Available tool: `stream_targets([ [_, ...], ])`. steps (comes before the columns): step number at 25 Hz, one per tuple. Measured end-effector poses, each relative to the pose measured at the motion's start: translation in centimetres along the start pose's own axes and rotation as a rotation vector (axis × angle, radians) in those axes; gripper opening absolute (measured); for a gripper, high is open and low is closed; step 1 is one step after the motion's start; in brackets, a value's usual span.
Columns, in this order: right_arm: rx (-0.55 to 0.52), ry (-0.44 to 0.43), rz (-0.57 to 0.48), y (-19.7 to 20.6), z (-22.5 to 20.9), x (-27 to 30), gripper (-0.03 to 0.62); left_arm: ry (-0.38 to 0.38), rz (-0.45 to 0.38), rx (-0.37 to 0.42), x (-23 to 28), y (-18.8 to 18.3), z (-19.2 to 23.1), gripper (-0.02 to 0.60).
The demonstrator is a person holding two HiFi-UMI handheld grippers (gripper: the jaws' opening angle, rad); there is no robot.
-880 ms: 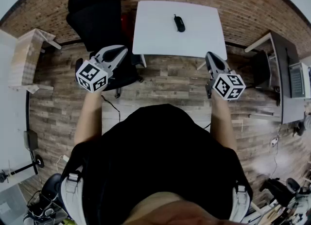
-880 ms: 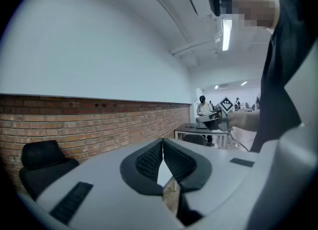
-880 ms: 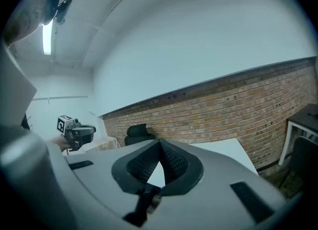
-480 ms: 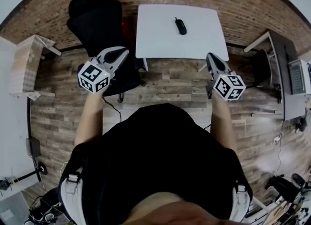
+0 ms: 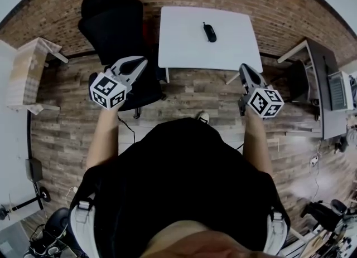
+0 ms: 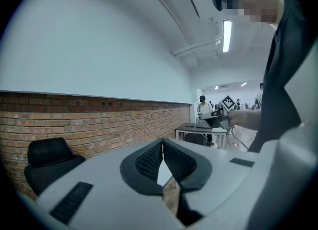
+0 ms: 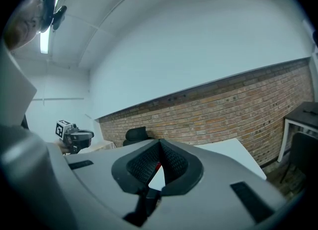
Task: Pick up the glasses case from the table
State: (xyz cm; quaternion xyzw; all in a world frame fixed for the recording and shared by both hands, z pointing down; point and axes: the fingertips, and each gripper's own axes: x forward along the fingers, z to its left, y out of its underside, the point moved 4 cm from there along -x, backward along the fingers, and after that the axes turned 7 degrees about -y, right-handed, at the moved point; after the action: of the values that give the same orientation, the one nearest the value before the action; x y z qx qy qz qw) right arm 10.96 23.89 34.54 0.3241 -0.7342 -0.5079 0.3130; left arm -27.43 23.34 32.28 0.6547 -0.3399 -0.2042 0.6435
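1. Nothing of the task is done yet: the glasses case point(image 5: 209, 32) is seen lying untouched on the white table point(image 5: 178, 48), a little right of its middle.
2. The jaws of the left gripper point(image 5: 139, 60) and of the right gripper point(image 5: 244, 67) are pressed together, and nothing is held between them.
3. The case is well apart from both, ahead of them across the wooden floor. The approach, the opening and the grasp are judged to be left.

Glasses case point(image 5: 209, 32) reads only as a small dark blob on the table point(image 5: 184, 45) from the head view; I can't tell its lid side. In the right gripper view, the right gripper point(image 7: 159, 143) covers most of that table. The person's torso point(image 5: 178, 184) blocks the floor point(image 5: 184, 98) underneath. Desk point(image 5: 326, 92) far right is clipped by the edge.
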Motion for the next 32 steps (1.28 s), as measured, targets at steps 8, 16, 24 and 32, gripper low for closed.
stream_targets([
  [8,0.004,-0.019,0.016,0.3,0.9,1.1,0.015,-0.021,0.006,-0.004,-1.3,0.4,0.6,0.011],
  [16,-0.005,-0.031,0.031,0.2,-0.5,2.2,0.015,-0.003,0.027,0.017,-0.5,1.1,0.1,0.011],
  [24,0.018,-0.028,0.032,0.7,-3.9,3.1,0.015,-0.007,0.061,0.012,2.0,1.4,-0.2,0.011],
  [32,0.039,-0.035,0.048,1.3,-7.1,3.9,0.015,-0.011,0.066,0.018,5.2,0.5,-0.3,0.011],
])
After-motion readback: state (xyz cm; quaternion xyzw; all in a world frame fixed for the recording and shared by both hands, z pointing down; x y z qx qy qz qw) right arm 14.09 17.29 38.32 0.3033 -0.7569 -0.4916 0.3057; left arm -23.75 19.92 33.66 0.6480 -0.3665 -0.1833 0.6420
